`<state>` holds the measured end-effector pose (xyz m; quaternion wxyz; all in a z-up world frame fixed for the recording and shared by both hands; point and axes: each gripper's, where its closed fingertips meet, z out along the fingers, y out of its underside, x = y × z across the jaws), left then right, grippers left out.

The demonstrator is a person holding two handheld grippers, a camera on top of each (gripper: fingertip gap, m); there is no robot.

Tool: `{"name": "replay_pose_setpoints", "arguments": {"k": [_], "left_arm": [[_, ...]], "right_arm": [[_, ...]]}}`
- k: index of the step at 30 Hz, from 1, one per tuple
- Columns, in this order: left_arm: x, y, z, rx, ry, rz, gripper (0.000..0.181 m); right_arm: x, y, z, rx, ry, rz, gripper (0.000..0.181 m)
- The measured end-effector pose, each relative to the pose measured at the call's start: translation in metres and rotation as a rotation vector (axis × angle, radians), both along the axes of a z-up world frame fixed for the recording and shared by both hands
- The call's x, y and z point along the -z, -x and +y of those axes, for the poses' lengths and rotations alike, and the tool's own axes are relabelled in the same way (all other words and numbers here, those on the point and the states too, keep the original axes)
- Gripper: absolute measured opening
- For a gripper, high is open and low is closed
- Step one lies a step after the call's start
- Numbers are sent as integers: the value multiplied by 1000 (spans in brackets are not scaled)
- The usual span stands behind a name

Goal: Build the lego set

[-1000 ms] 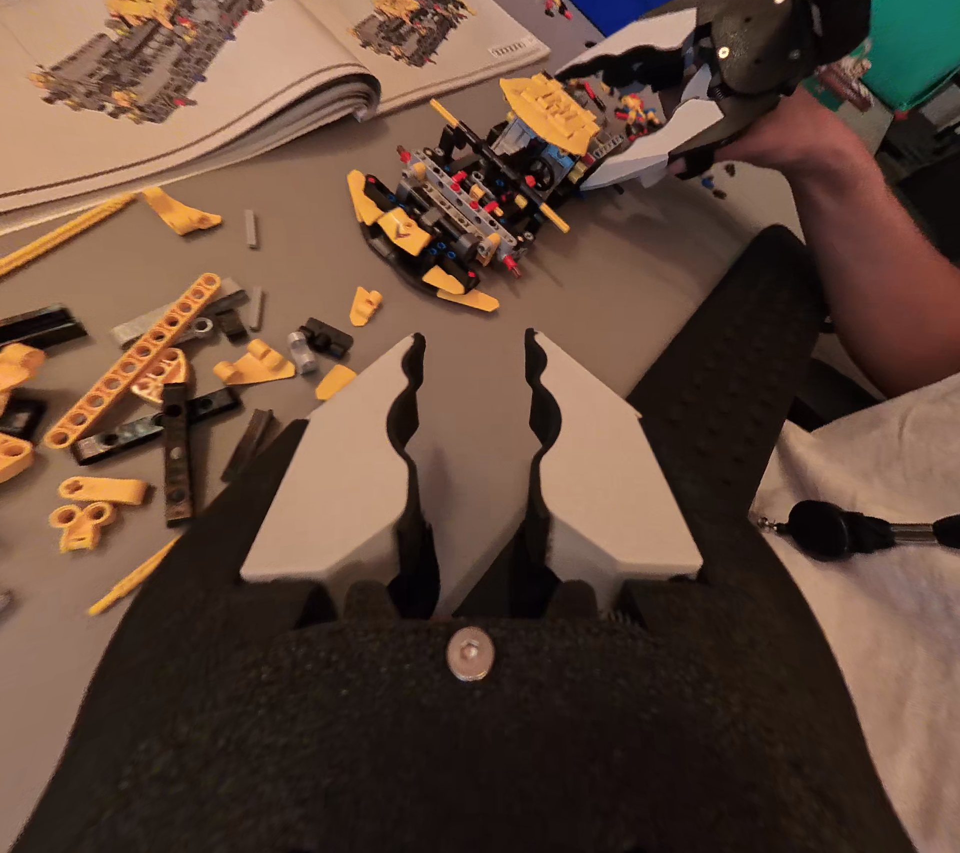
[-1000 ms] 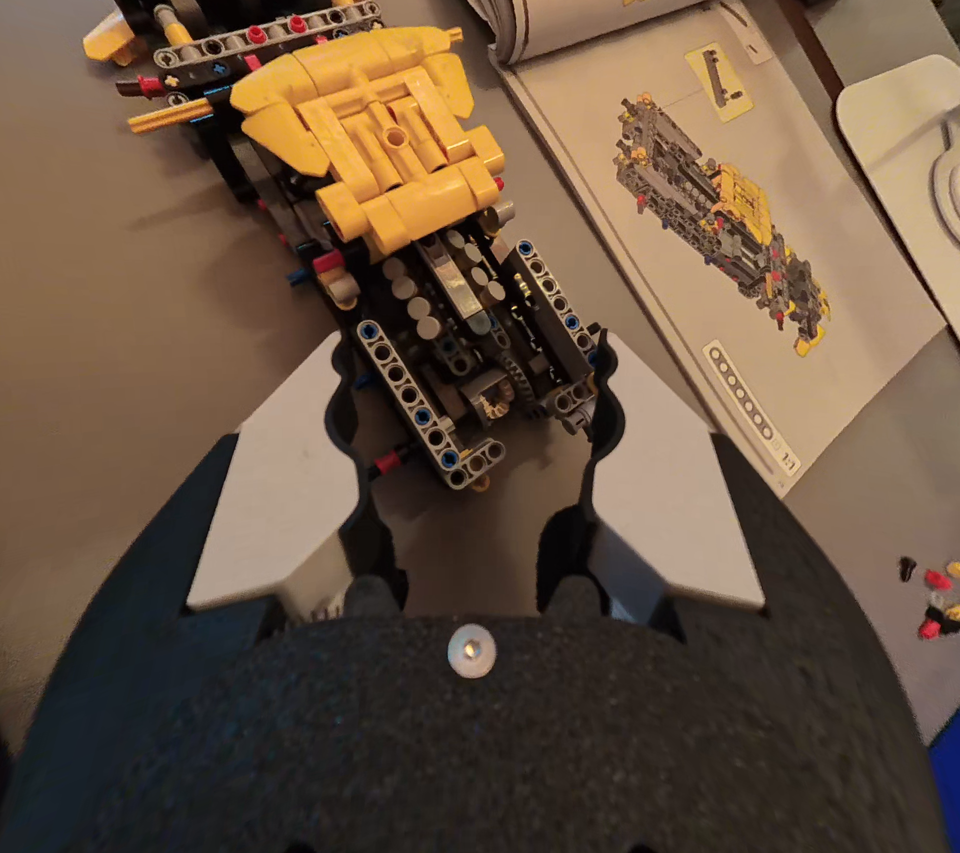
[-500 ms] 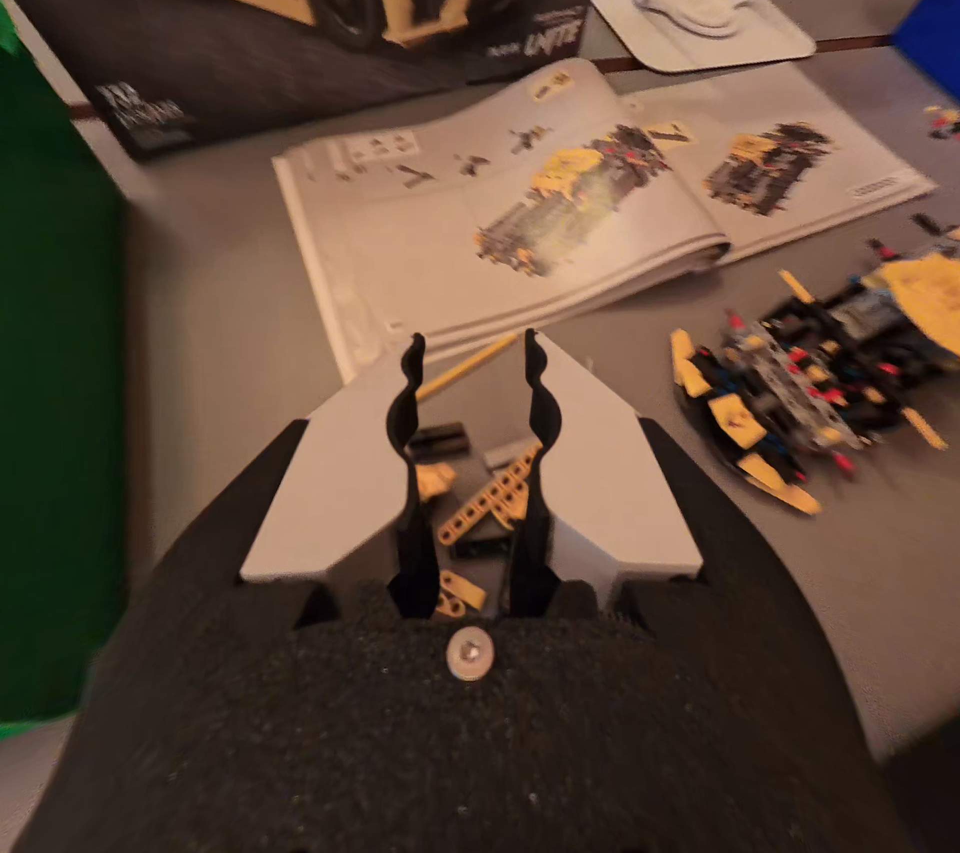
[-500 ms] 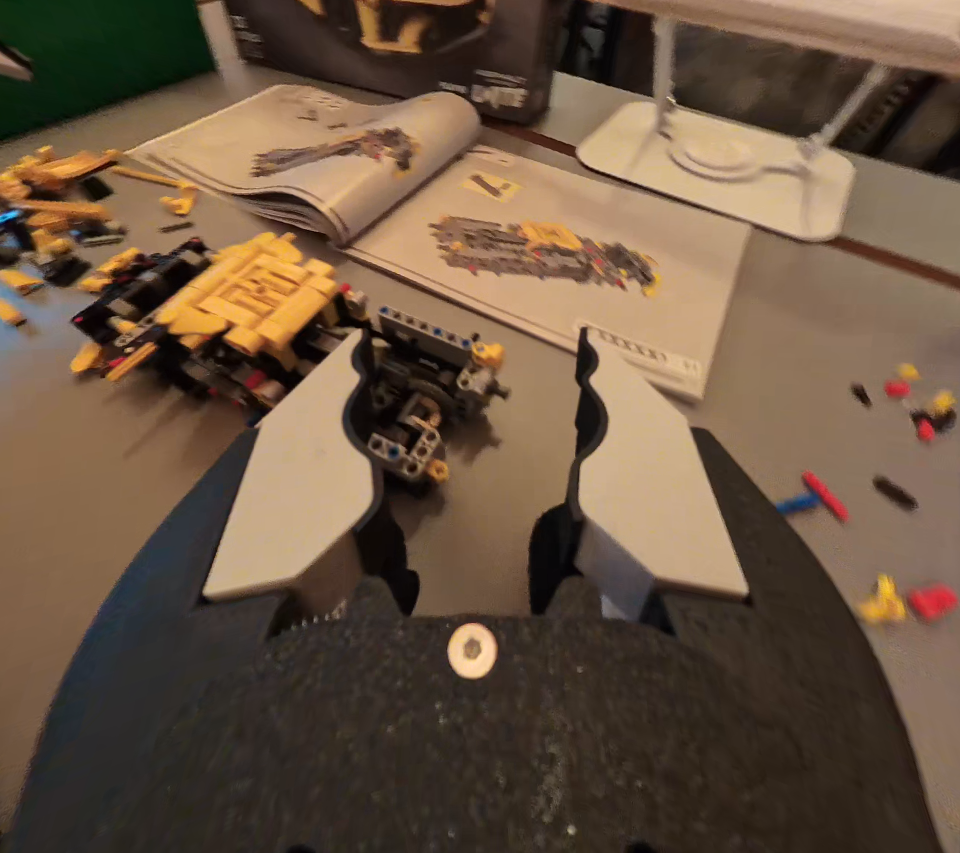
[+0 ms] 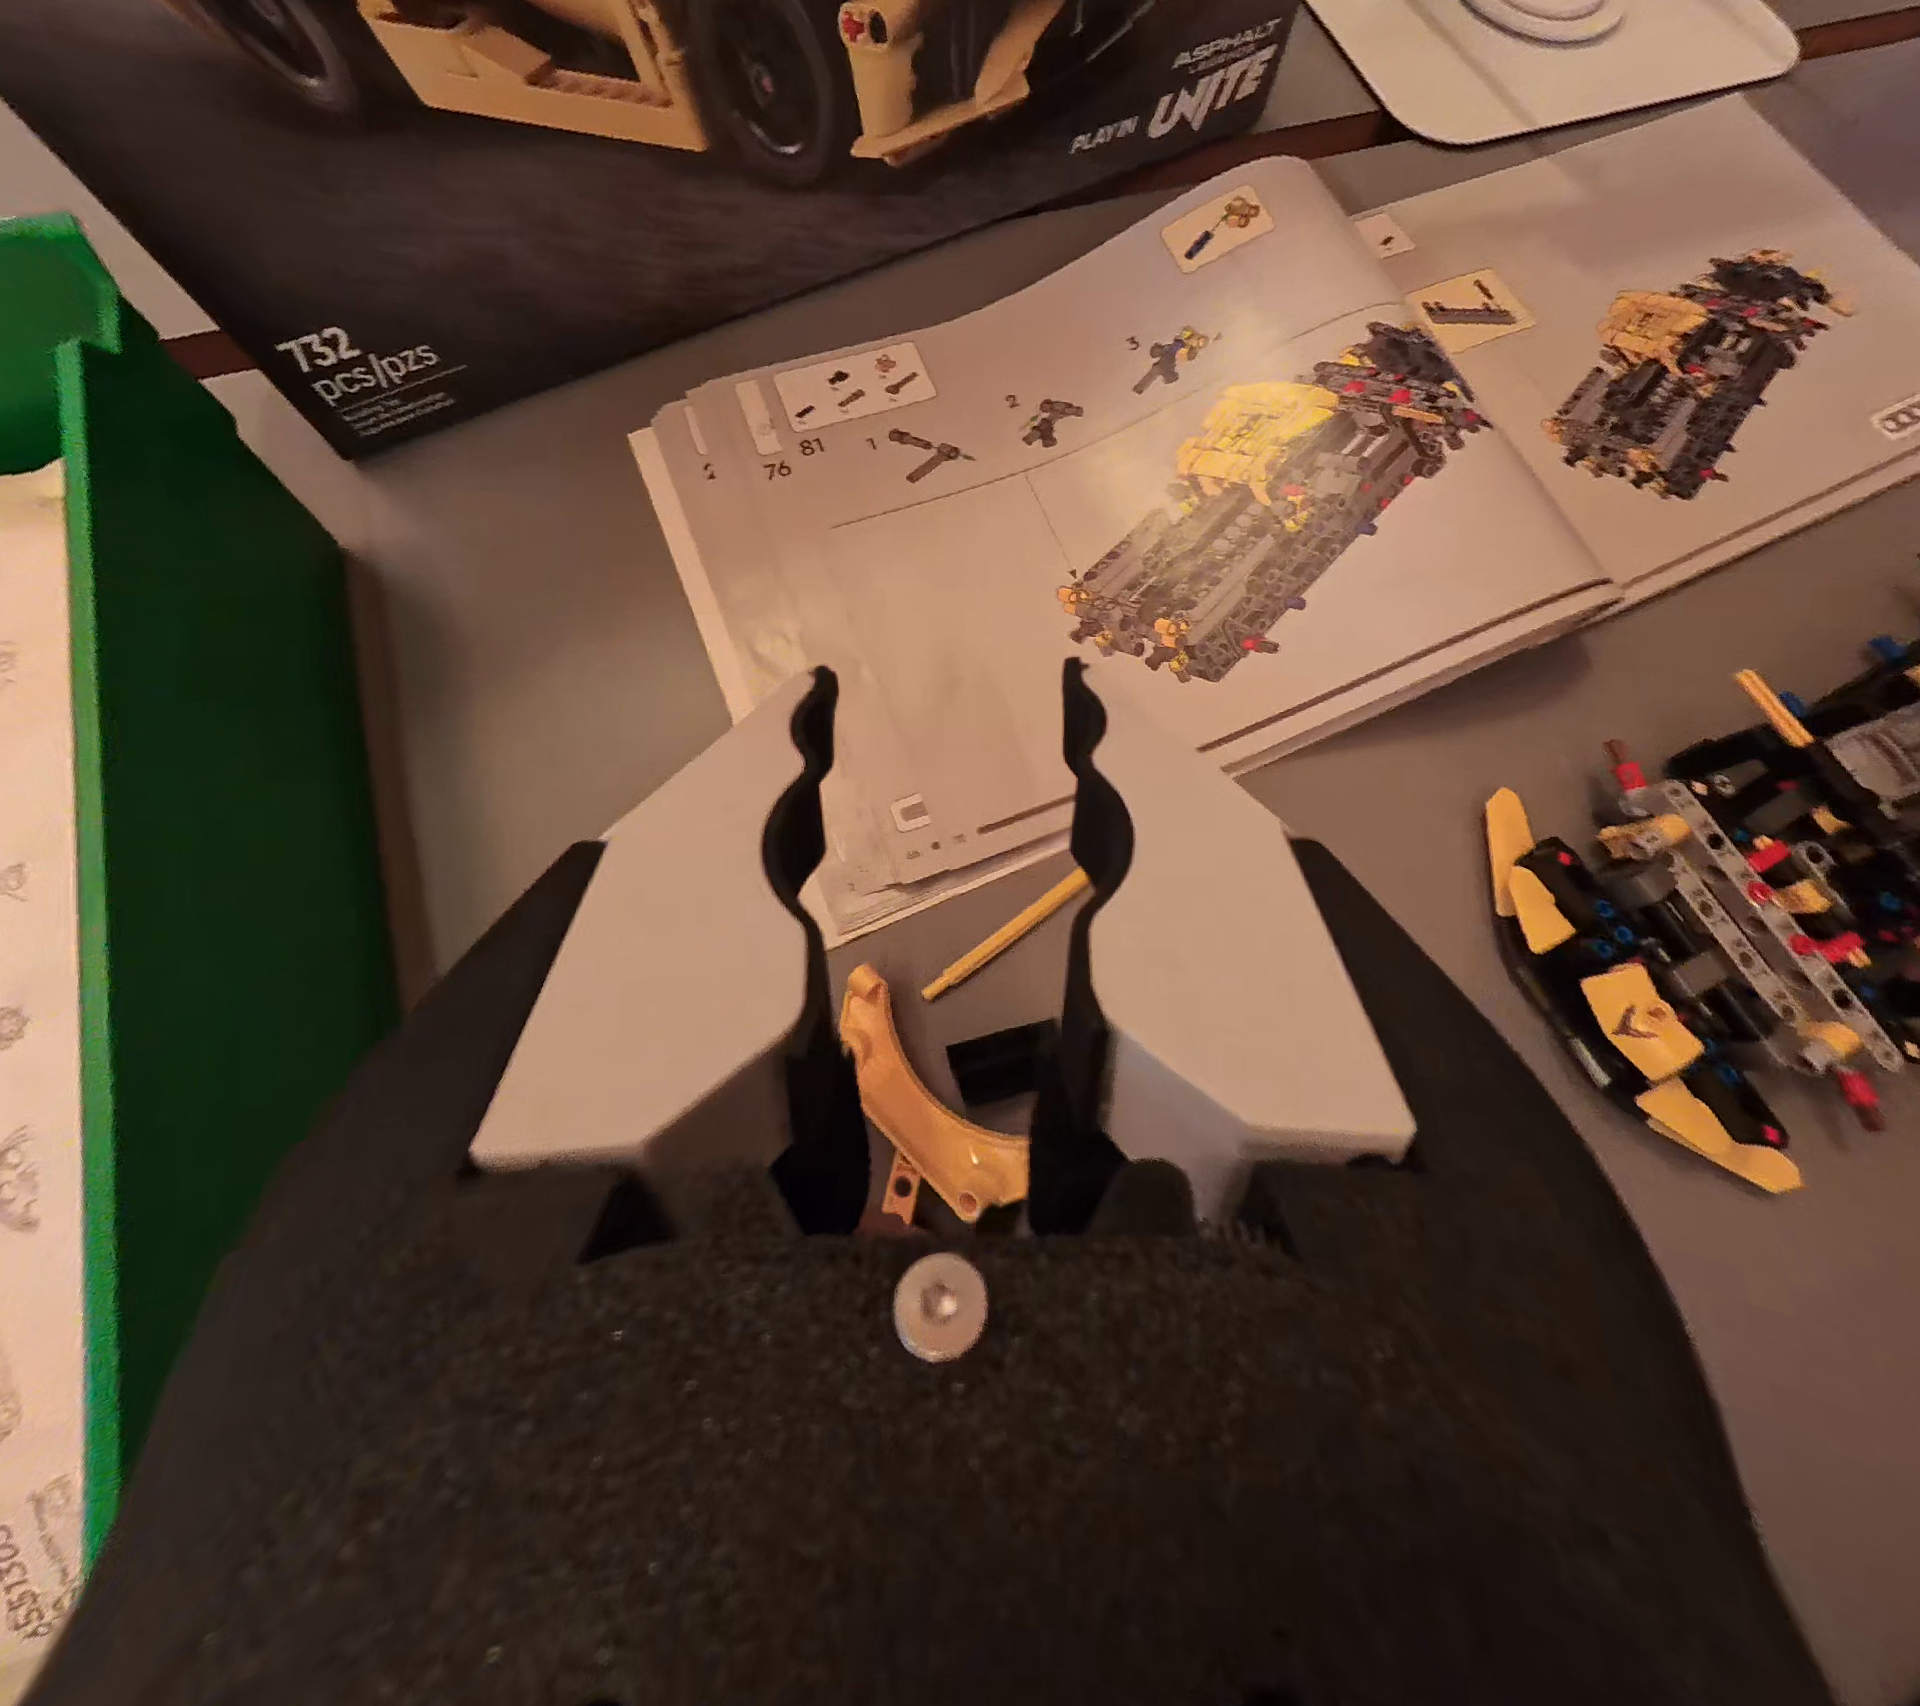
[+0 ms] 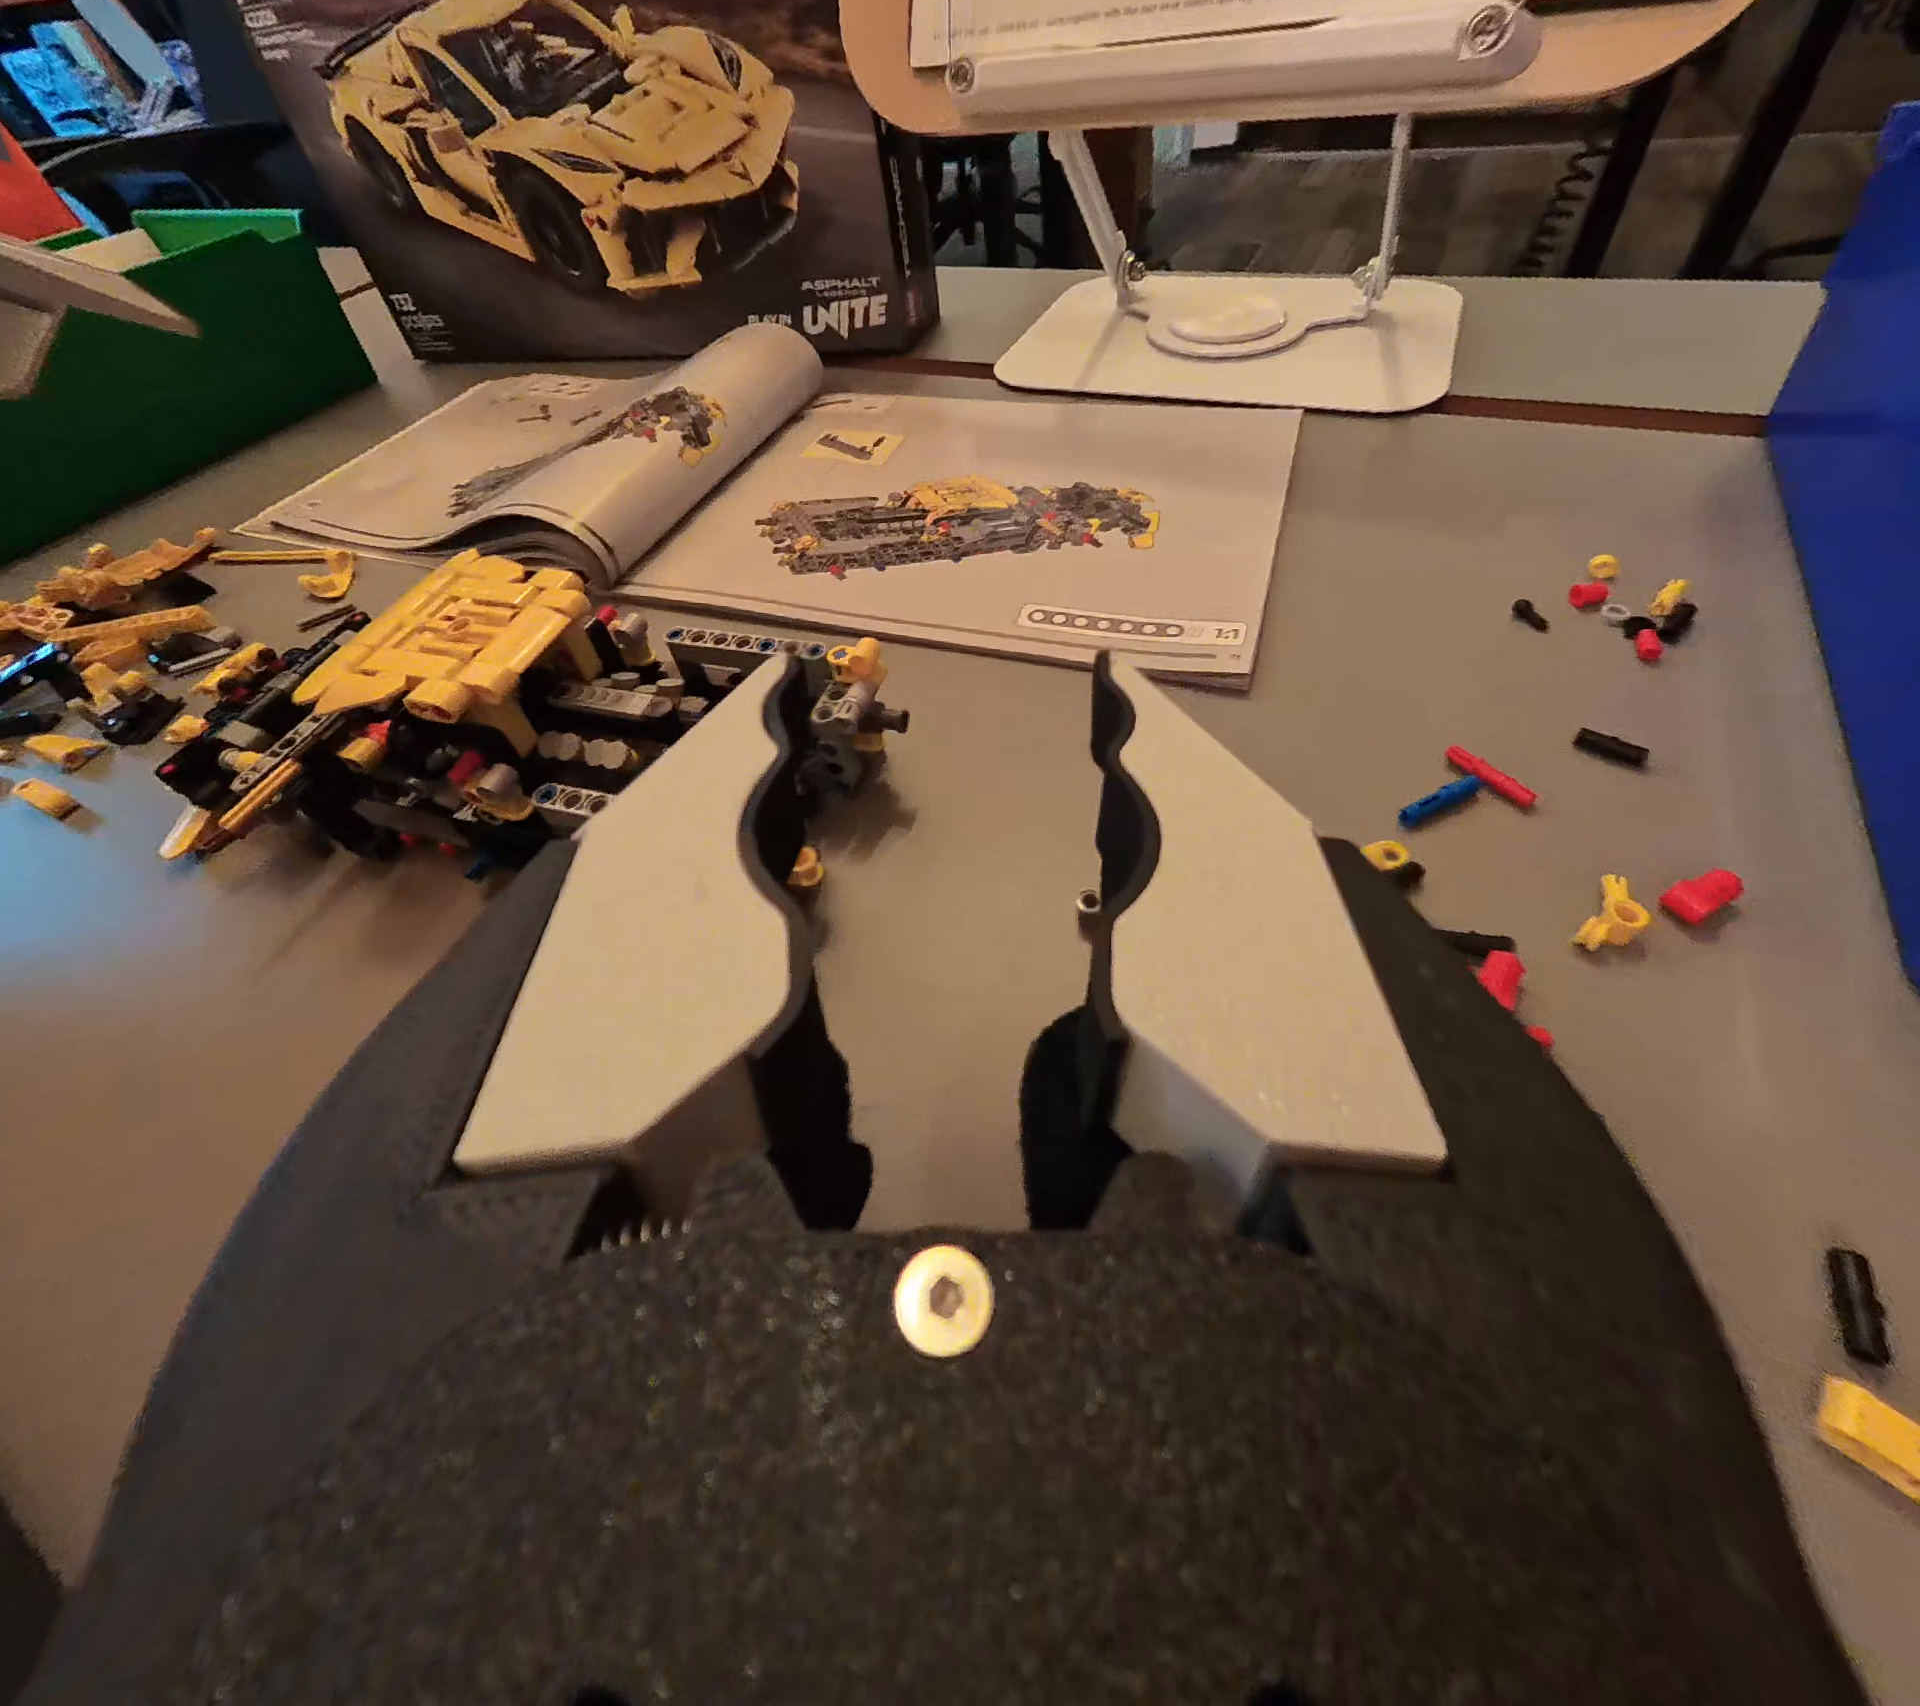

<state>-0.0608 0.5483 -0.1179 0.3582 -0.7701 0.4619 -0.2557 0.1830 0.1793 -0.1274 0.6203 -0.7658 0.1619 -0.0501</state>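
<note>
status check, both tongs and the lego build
Left tongs open, empty. Right tongs open, empty. Half-built yellow-and-black lego car chassis resting on grey table, ungripped. Nothing blocking.

Bare counter [image 6: 1351,534] is seen ahead of the right hand-held gripper [image 6: 945,680]; it is flanked by the model [image 6: 436,700] on its left and scattered pins [image 6: 1600,825] on its right. The far side is blocked by the booklet [image 6: 997,513], box [image 6: 540,98] and stand [image 6: 1236,337].
</note>
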Motion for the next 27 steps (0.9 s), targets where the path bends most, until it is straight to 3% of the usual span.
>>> {"name": "replay_pose_setpoints", "arguments": {"k": [10, 14, 17, 21, 27], "left_arm": [[-8, 34, -40, 200, -54, 63, 49], [7, 64, -68, 356, -114, 141, 49], [23, 88, -95, 431, -13, 164, 48], [40, 127, -109, 447, -2, 222, 48], [56, 163, -98, 347, -16, 275, 45]], "right_arm": [[11, 16, 12, -65, 98, -98, 54], [12, 16, 12, -72, 91, -80, 53], [12, 14, 12, -63, 90, -76, 51], [14, 10, 11, -50, 97, -74, 50], [21, 6, 17, -44, 132, -80, 48]]}}
